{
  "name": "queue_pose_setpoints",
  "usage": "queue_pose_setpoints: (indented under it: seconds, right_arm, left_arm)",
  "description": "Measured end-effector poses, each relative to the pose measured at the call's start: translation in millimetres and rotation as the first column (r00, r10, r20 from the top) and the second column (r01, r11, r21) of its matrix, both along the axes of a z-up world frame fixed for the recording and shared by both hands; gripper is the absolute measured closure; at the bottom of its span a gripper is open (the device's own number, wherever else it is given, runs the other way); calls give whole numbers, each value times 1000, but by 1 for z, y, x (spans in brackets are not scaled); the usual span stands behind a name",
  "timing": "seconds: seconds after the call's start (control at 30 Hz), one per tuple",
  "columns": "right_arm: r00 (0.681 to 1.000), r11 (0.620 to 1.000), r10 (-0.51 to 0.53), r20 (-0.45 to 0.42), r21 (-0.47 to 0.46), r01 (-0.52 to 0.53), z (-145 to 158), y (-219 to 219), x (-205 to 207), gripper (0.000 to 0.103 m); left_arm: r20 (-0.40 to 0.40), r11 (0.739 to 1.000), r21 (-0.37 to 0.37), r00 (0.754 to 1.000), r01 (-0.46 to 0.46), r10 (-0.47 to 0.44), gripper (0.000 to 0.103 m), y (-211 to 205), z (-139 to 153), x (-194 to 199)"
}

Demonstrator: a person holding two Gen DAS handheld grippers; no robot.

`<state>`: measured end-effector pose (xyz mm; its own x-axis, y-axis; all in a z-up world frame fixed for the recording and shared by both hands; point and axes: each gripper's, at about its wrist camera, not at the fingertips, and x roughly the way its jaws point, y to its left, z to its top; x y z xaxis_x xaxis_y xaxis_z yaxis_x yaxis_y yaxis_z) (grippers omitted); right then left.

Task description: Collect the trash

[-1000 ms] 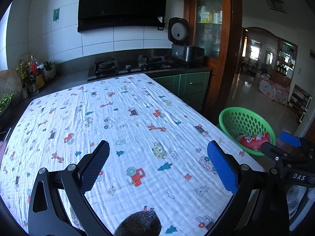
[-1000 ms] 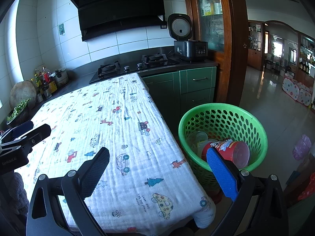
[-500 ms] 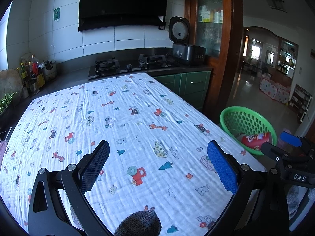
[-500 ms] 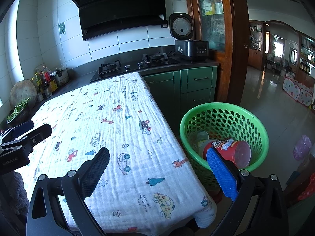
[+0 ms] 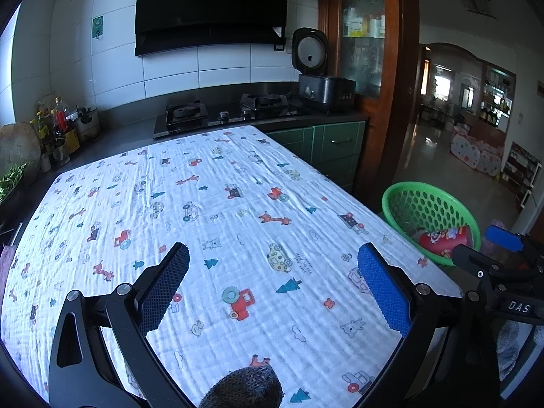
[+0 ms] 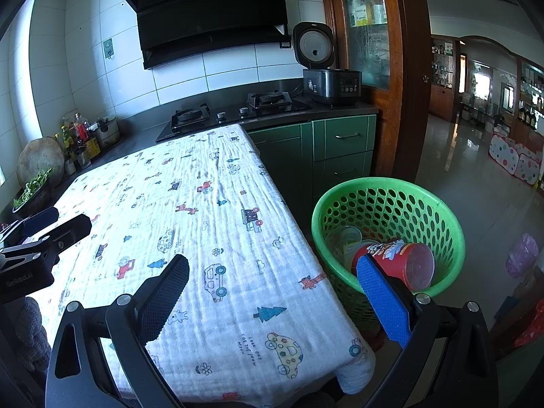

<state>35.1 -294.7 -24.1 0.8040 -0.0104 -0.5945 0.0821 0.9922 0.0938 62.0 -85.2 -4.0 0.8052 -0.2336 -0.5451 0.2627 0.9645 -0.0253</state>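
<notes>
A green perforated basket (image 6: 391, 190) stands on the floor by the table's right edge; it also shows in the left wrist view (image 5: 401, 197). Inside it lie a red printed can (image 6: 396, 260) and clear plastic cups (image 6: 343, 238); the can shows in the left wrist view too (image 5: 442, 239). My left gripper (image 5: 272, 289) is open and empty above the table. My right gripper (image 6: 272, 302) is open and empty over the table's near right corner, its right finger in front of the basket.
The table wears a white cloth with cartoon prints (image 5: 221, 204). A stove (image 5: 221, 115), a rice cooker (image 5: 323, 81) and green cabinets (image 6: 340, 149) stand behind. Bottles and jars (image 5: 61, 125) sit at the far left. Tiled floor (image 6: 476, 176) lies right of the basket.
Both grippers drifted slightly; the views shift a little, with the basket a touch lower and farther. Both stay open and empty.
</notes>
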Motion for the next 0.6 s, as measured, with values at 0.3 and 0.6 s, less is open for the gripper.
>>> queue_pose_setpoints:
  seconds: [0.3, 0.6]
  right_arm:
    - [1000, 1000, 8, -1, -2, -8, -1, 2, 0, 7]
    - [1000, 1000, 17, 1, -8, -17, -2, 2, 2, 7]
  left_arm:
    - [10, 999, -9, 999, 50, -50, 5, -2, 2, -4]
    - [4, 996, 0, 996, 85, -85, 5, -8, 2, -9]
